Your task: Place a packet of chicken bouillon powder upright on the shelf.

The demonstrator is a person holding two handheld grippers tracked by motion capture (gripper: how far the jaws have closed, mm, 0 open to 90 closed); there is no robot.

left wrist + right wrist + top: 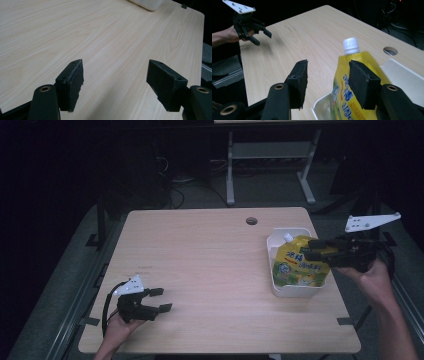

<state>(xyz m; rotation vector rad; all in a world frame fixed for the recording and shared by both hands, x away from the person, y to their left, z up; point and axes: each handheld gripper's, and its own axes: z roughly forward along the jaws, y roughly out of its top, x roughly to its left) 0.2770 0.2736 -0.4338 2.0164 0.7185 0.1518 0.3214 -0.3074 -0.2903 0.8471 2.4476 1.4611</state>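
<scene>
Your right gripper (311, 251), its jaws spread and pressing on nothing, is just beside the yellow spout pouch (352, 82), which stands upright, cap on top, in the white bin (295, 291), while your left gripper (162, 300) rests open, well apart.

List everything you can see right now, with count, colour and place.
pouch: one, yellow with a white cap, standing in the bin
bin: one, white, right side of the table
table: one, light wood, with a round hole near its far edge
left gripper: one, black, open, near left corner of the table
right gripper: one, black, open, at the pouch's upper part
hands: two, one on each gripper
</scene>
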